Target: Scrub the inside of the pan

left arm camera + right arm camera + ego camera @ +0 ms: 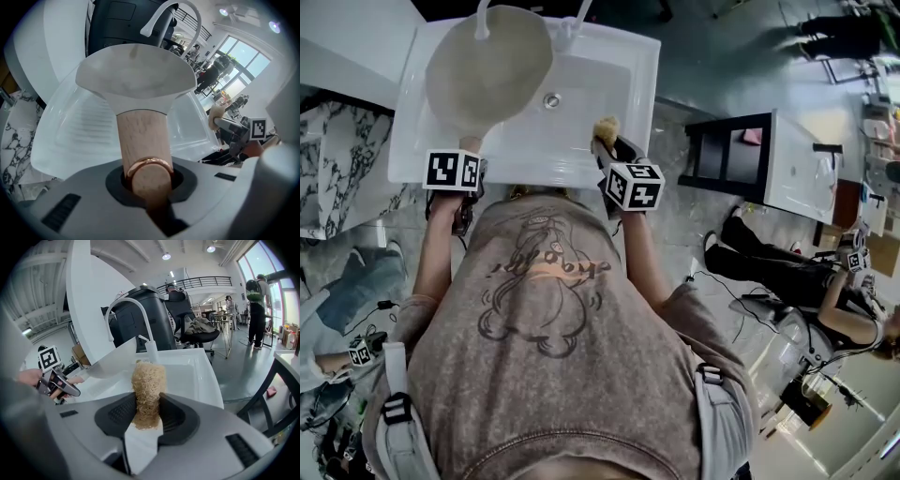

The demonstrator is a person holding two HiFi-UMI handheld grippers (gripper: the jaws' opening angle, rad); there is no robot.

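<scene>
A cream pan (487,70) with a wooden handle (140,140) hangs over the left half of the white sink (619,56), its inside facing up. My left gripper (464,183) is shut on the handle's end, at the sink's near-left edge. My right gripper (609,141) is shut on a tan fibrous scrubber (606,127), held over the sink's near-right part, apart from the pan. In the right gripper view the scrubber (147,392) stands upright between the jaws, with the pan (112,359) to its left.
A white faucet (131,310) rises at the sink's far side. The drain (551,99) shows beside the pan. A marble counter (337,159) lies left of the sink. A black-and-white table (769,159) stands right. People sit on the floor at both sides.
</scene>
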